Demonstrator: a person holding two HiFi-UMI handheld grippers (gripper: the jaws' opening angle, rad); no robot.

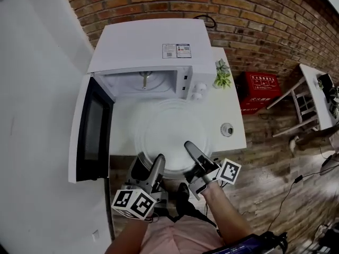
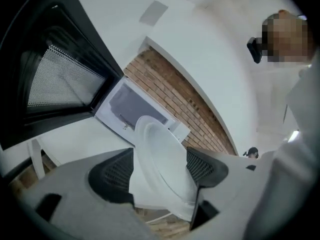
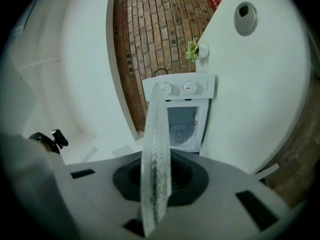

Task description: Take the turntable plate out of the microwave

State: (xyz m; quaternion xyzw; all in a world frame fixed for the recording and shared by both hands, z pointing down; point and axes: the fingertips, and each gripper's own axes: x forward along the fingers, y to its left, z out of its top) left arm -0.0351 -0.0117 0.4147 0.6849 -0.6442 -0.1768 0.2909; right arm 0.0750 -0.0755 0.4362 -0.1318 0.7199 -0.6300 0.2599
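From the head view, the white microwave (image 1: 151, 44) stood on a white table (image 1: 232, 110) against a brick wall (image 1: 254, 15), its door (image 1: 92, 128) swung wide open to the left. The glass turntable plate (image 1: 169, 128) was outside the cavity, in front of the microwave and over the near part of the table. The left gripper (image 1: 158, 160) was at the plate's near-left rim and the right gripper (image 1: 190, 148) at its near-right rim. A small potted plant (image 1: 222, 75) stood beside the microwave, a round disc (image 1: 226, 129) lay near the table's right edge, and a red crate (image 1: 260, 89) sat on the floor beyond.

In the left gripper view, the left gripper (image 2: 159, 170) had its jaws spread wide. The turntable plate (image 2: 155, 139) stood tilted in the gap between them, and the pads were not pressing on it. Behind it were the open door (image 2: 55, 79) and the empty cavity (image 2: 135, 106).

In the right gripper view, the right gripper (image 3: 157, 181) had its jaws closed on the rim of the turntable plate (image 3: 156, 129), which showed edge-on as a thin upright strip. Past it were the microwave's two knobs (image 3: 166, 88), its open cavity (image 3: 182, 126) and the plant (image 3: 192, 49).
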